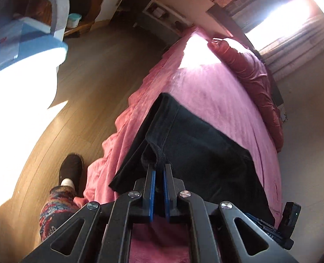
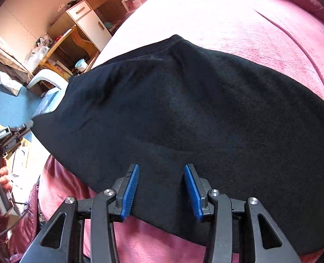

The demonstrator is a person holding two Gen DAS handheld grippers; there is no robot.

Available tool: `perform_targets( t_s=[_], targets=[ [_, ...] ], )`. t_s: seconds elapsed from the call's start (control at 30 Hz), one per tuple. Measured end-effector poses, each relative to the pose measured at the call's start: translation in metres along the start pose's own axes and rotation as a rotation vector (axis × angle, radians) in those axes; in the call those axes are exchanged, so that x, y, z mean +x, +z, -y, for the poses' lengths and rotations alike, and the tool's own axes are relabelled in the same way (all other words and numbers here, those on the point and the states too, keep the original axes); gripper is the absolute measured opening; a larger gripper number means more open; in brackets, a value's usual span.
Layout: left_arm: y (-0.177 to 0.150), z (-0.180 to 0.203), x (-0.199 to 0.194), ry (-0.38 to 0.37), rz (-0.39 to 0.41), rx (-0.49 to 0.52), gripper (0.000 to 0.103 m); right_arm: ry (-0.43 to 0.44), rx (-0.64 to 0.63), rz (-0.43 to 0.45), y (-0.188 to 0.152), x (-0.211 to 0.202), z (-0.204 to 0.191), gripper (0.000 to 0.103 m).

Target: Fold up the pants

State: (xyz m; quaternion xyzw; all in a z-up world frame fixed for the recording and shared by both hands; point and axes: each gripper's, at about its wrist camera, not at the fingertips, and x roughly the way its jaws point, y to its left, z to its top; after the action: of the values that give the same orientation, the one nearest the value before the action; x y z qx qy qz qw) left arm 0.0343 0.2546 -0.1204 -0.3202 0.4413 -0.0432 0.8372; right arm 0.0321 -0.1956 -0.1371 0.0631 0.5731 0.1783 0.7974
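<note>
The black pants (image 2: 184,120) lie spread on the pink blanket (image 2: 238,22) of the bed, near its edge, and they look already doubled, one leg on the other, so that a long dark band crosses the bed. The left gripper (image 1: 159,166) is closed tight on a corner of the cloth; in its own view the hem bunches up between the two blue pads (image 1: 153,175) and the fabric rises a little from the blanket there, which I judge to be the reason for the grip: a pinched corner can be lifted and carried over the rest. In the right wrist view the same gripper appears at the far left, holding the pointed end of the pants where they reach past the bed edge. The right gripper (image 2: 161,175) stands about half open just above the near border of the pants, with its blue pads (image 2: 131,188) on both sides of the cloth edge but not pressing it, so it holds nothing yet. It seems placed there to take the second corner, because a fold stays straight only when both corners travel together. The person's foot in a dark slipper (image 1: 71,168) stands on the wooden floor (image 1: 92,76) beside the bed.
</note>
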Motion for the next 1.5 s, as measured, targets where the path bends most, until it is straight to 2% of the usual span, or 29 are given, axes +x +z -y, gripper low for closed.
perform_targets(
  t_s=[0.03, 0.1, 0.2, 0.3, 0.37, 0.43, 0.5, 0.6, 0.63, 0.67, 0.77, 0.87, 0.97, 1.03, 1.1, 1.17, 1.23, 1.33, 1.43, 1.5],
  targets=[
    [0.003, 0.007, -0.004, 0.021, 0.019, 0.043, 0.006, 0.004, 0.001, -0.008, -0.001, 0.002, 0.000, 0.044],
    [0.007, 0.007, 0.005, 0.071, -0.005, 0.081, 0.006, -0.008, -0.004, -0.016, -0.003, 0.008, -0.001, 0.044],
    [-0.001, -0.017, 0.035, 0.167, -0.099, 0.069, 0.006, -0.015, -0.016, -0.013, -0.006, 0.014, -0.004, 0.045],
    [-0.015, -0.039, 0.056, 0.214, -0.173, 0.037, 0.007, -0.019, -0.022, -0.012, -0.010, 0.019, -0.004, 0.046],
    [-0.019, -0.040, 0.059, 0.222, -0.171, 0.036, 0.008, -0.019, -0.029, -0.015, -0.010, 0.020, -0.005, 0.049],
    [-0.016, -0.036, 0.057, 0.251, -0.166, 0.046, 0.015, -0.019, -0.030, -0.026, -0.006, 0.021, -0.007, 0.050],
    [-0.011, -0.036, 0.050, 0.263, -0.160, 0.027, 0.026, -0.011, -0.026, -0.034, 0.001, 0.018, -0.009, 0.050],
    [-0.001, -0.030, 0.026, 0.359, -0.083, 0.040, 0.030, 0.010, -0.067, -0.014, 0.022, 0.016, -0.027, 0.050],
    [0.002, -0.027, 0.016, 0.359, -0.050, 0.042, 0.030, 0.024, -0.091, -0.012, 0.029, 0.016, -0.034, 0.050],
    [0.003, -0.024, 0.007, 0.324, -0.018, 0.038, 0.029, 0.042, -0.119, -0.012, 0.037, 0.019, -0.043, 0.050],
    [0.004, -0.008, -0.009, 0.173, 0.024, 0.060, 0.029, 0.084, -0.205, -0.025, 0.062, 0.035, -0.074, 0.049],
    [-0.002, 0.010, 0.000, 0.103, -0.014, 0.117, 0.029, 0.104, -0.261, -0.054, 0.088, 0.061, -0.102, 0.044],
    [-0.015, 0.024, 0.020, 0.084, -0.077, 0.173, 0.029, 0.096, -0.275, -0.075, 0.108, 0.086, -0.123, 0.043],
    [-0.022, 0.032, 0.033, 0.099, -0.104, 0.220, 0.029, 0.058, -0.260, -0.081, 0.118, 0.103, -0.127, 0.043],
    [-0.027, 0.037, 0.043, 0.129, -0.120, 0.255, 0.029, -0.013, -0.247, -0.091, 0.126, 0.123, -0.130, 0.037],
    [-0.030, 0.037, 0.056, 0.173, -0.146, 0.275, 0.029, -0.071, -0.240, -0.086, 0.135, 0.137, -0.127, 0.020],
    [-0.031, 0.031, 0.069, 0.217, -0.173, 0.262, 0.029, -0.074, -0.210, -0.079, 0.144, 0.144, -0.122, 0.015],
    [-0.027, 0.027, 0.075, 0.228, -0.166, 0.219, 0.030, -0.050, -0.174, -0.089, 0.148, 0.147, -0.119, 0.014],
    [-0.027, 0.038, 0.067, 0.286, -0.126, 0.246, 0.030, -0.026, -0.206, -0.063, 0.139, 0.136, -0.113, 0.014],
    [-0.027, 0.050, 0.054, 0.288, -0.084, 0.271, 0.035, -0.012, -0.201, -0.046, 0.132, 0.125, -0.110, 0.020]
  ],
)
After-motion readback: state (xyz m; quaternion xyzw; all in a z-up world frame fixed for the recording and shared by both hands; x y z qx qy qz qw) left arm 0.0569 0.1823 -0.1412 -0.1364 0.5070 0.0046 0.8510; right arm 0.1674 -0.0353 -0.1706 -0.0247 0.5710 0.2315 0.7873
